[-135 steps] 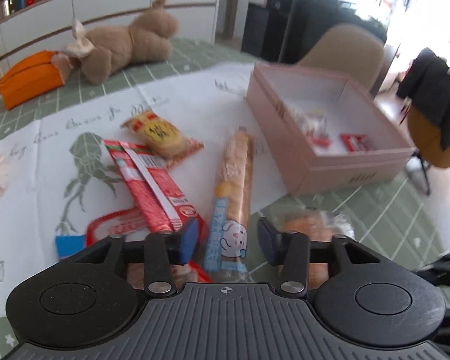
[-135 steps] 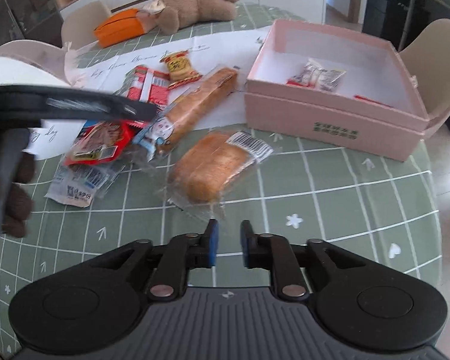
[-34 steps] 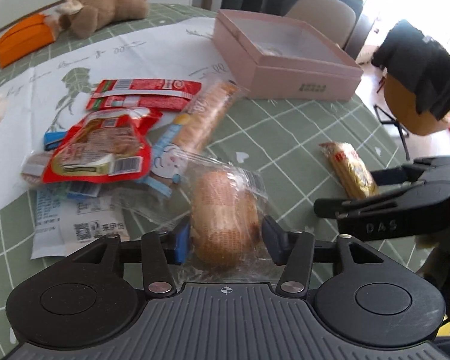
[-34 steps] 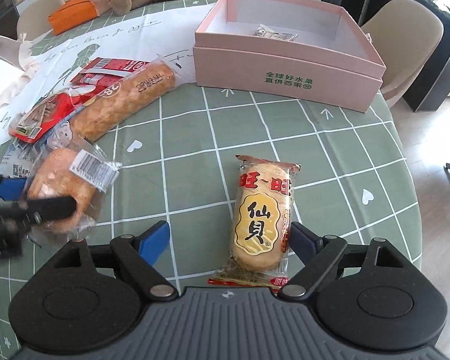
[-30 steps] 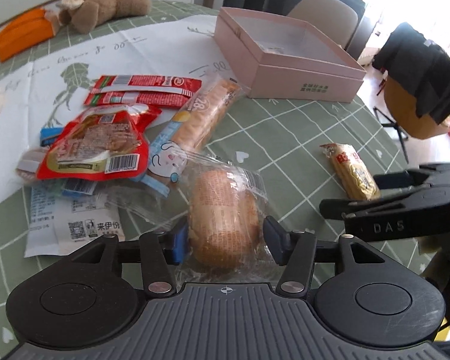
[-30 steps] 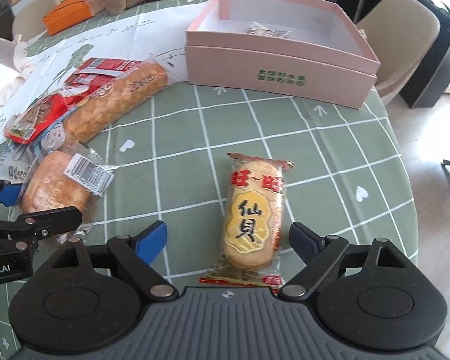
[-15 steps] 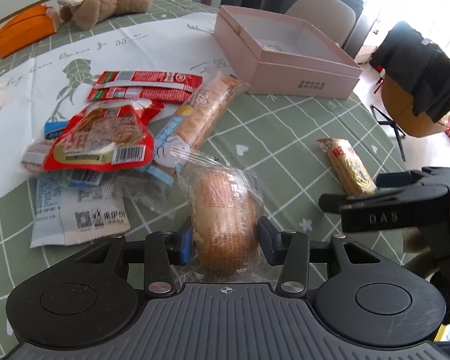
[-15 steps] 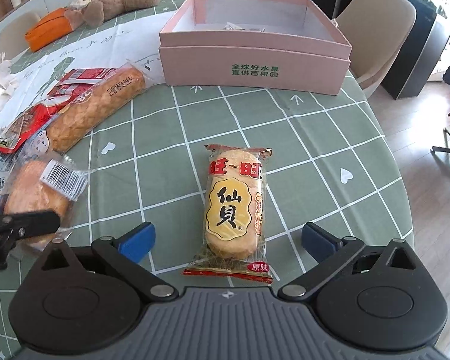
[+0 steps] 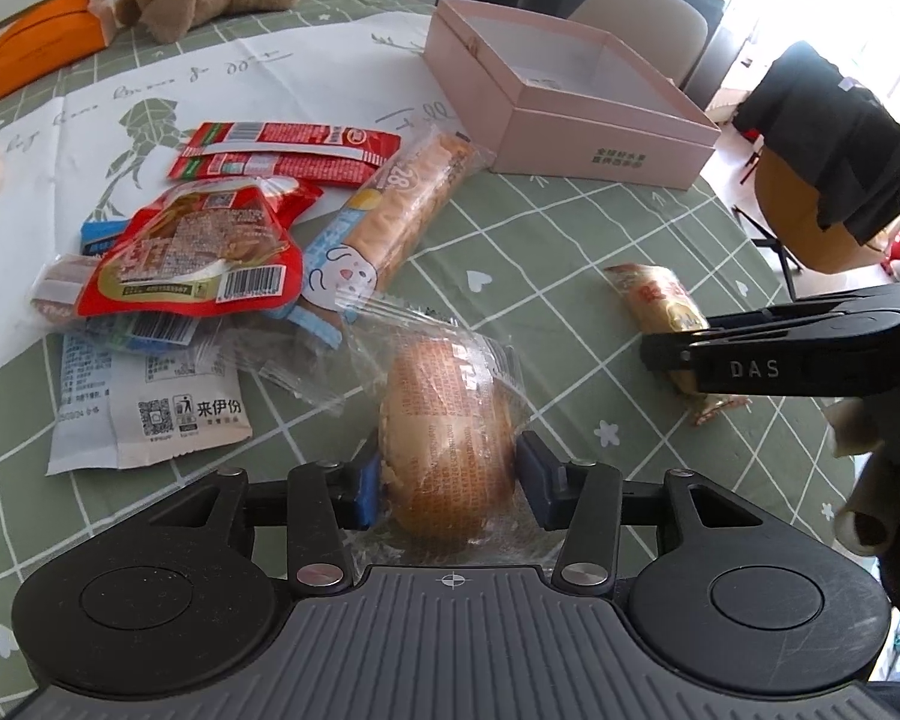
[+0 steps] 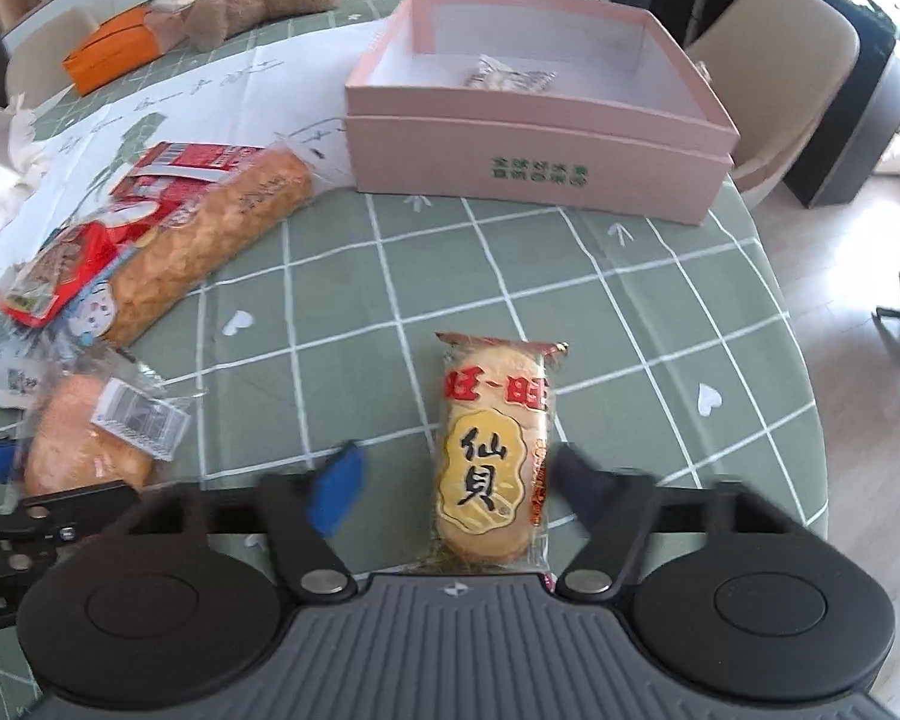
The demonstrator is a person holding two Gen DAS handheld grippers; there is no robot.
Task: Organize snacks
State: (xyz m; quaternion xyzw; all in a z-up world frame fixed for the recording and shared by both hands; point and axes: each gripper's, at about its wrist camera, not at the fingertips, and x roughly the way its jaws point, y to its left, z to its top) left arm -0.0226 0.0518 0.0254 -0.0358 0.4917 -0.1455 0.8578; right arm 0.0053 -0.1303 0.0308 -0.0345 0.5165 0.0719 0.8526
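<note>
On the table's left lies the snack pile (image 9: 198, 276): red packets, a white sachet and a long roll (image 9: 402, 210); just right of it the left gripper (image 9: 447, 480) is clamped on the bun (image 9: 447, 450), both pads pressed into its clear wrapper. Further right, the right gripper (image 10: 450, 483) has just been closing about the cracker (image 10: 492, 450), which lay untouched between wide jaws half a second ago; its right finger now seems to touch the wrapper's edge while the left finger, blurred, stands short of it, so the grip looks not yet made. Judged from this, both hands are near ready to lift, one snack each, toward the pink box (image 10: 534, 138), which stands beyond on the far right and holds only a small wrapped sweet (image 10: 510, 78). Bare green cloth (image 10: 630, 300) lies between cracker and box, leaving a free path; the table's edge curves close on the right, beside the cracker, with chairs beyond.
</note>
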